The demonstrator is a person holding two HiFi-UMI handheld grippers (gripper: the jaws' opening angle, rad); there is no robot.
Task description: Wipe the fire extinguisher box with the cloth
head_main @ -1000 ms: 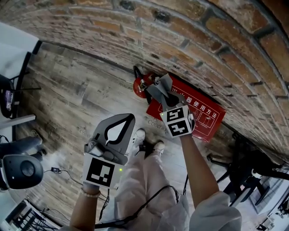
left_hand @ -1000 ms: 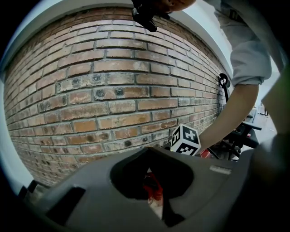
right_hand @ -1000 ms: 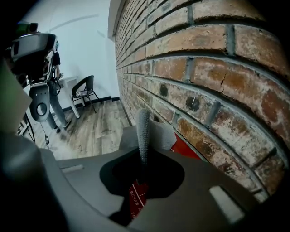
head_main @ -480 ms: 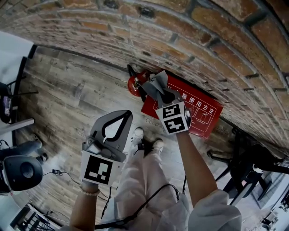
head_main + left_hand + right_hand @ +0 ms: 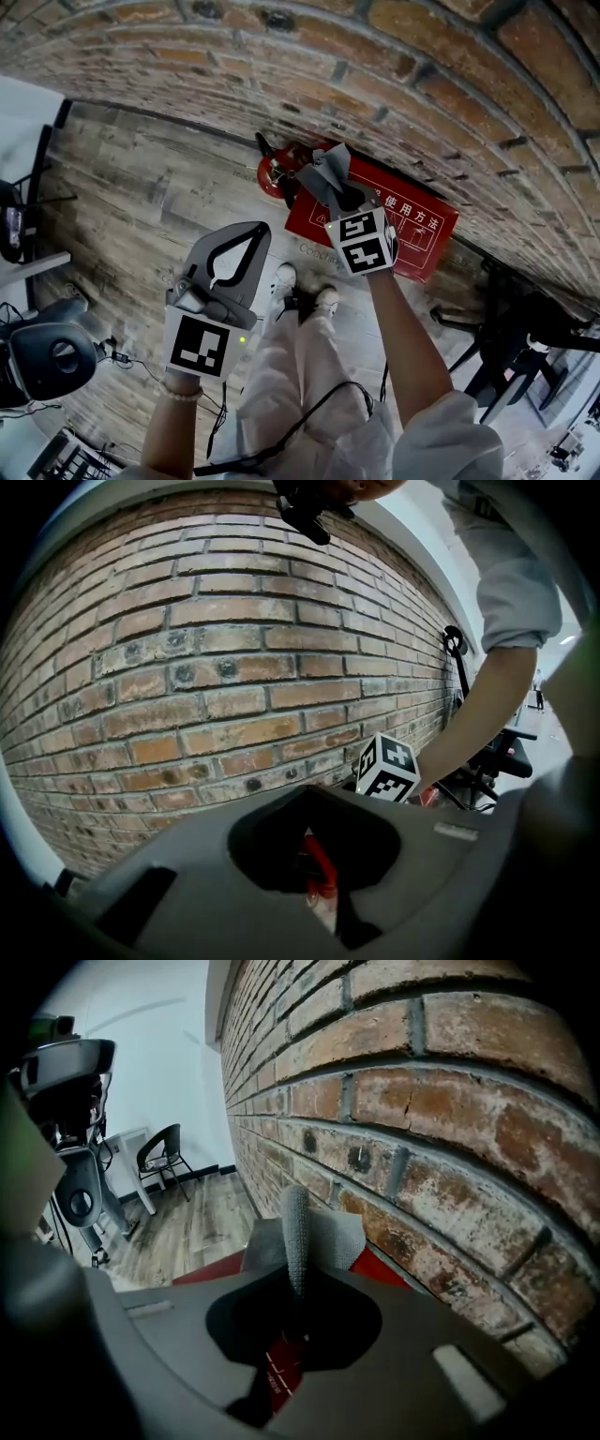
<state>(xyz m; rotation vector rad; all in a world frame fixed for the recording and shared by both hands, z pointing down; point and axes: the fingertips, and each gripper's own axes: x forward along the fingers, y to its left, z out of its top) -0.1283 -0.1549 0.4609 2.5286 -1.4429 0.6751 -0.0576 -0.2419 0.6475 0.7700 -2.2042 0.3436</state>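
We count one cloth, one box, one extinguisher. Our right gripper [image 5: 339,197] is clamped on the grey cloth [image 5: 323,173], over the left end of the red box [image 5: 417,234] at the brick wall [image 5: 375,75]. Extinguisher [image 5: 275,174] stands just beside the box; our left gripper [image 5: 257,231] is closed, empty, well apart.

White characters 使用方法 on the red fire extinguisher box [image 5: 424,247], smaller white print beneath them unreadable

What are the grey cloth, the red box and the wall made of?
Cloth: soft woven fabric, matte grey; fine weave and folds show.
Fire extinguisher box: smooth red painted surface, perhaps metal or plastic; unclear.
Wall: rough bricks with mortar joints.
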